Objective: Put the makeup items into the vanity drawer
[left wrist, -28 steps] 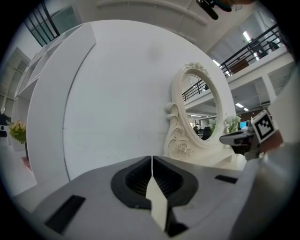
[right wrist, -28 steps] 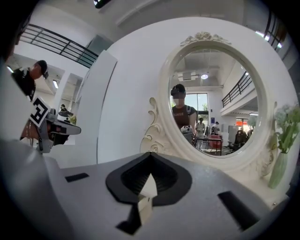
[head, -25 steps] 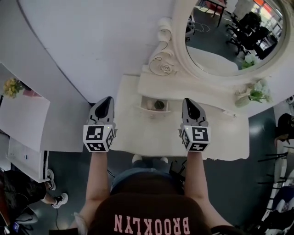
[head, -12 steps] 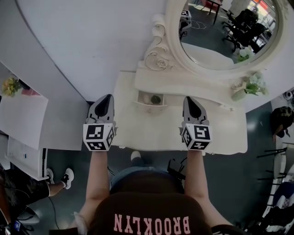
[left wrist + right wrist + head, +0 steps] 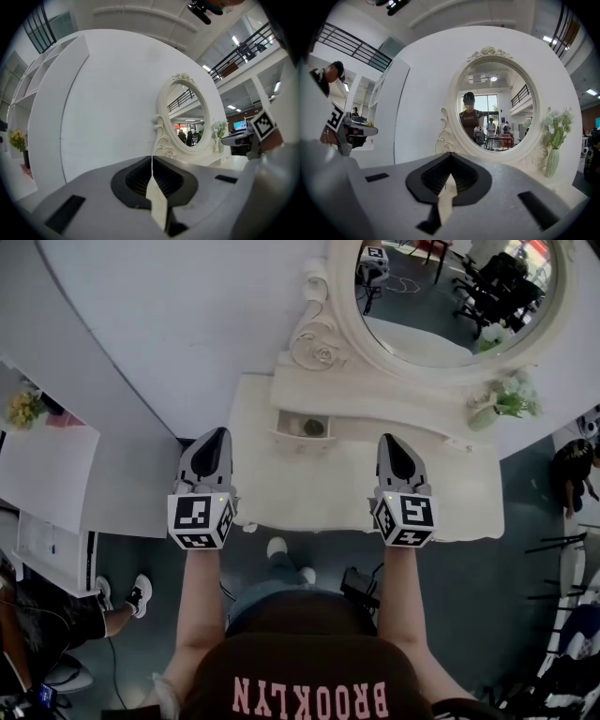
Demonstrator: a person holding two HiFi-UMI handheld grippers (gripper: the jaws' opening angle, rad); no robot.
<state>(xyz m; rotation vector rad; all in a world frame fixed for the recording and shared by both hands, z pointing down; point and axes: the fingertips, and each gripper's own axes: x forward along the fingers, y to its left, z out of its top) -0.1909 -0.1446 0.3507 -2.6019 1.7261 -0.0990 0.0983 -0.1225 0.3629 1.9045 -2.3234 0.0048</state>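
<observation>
The cream vanity table (image 5: pixel 309 488) has a small drawer (image 5: pixel 291 434) standing open under its mirror shelf. A dark round makeup item (image 5: pixel 315 427) lies inside it. My left gripper (image 5: pixel 215 433) hovers at the table's left front corner, shut and empty. Over the table's front right part my right gripper (image 5: pixel 390 440) is also shut with nothing in it. Both point level toward the mirror, well short of the drawer. In the left gripper view the jaws (image 5: pixel 151 157) meet in one seam; the right gripper view shows the same (image 5: pixel 450 154).
An oval mirror (image 5: pixel 441 296) in an ornate frame stands behind the drawer. A vase of pale flowers (image 5: pixel 497 401) sits at the table's back right. A white desk (image 5: pixel 47 484) with yellow flowers is to the left. My feet show below the table's front edge.
Both grippers have drawn back from the vanity toward its front edge. The table and drawer have slid up and away in the head view. Both jaws stay shut.
</observation>
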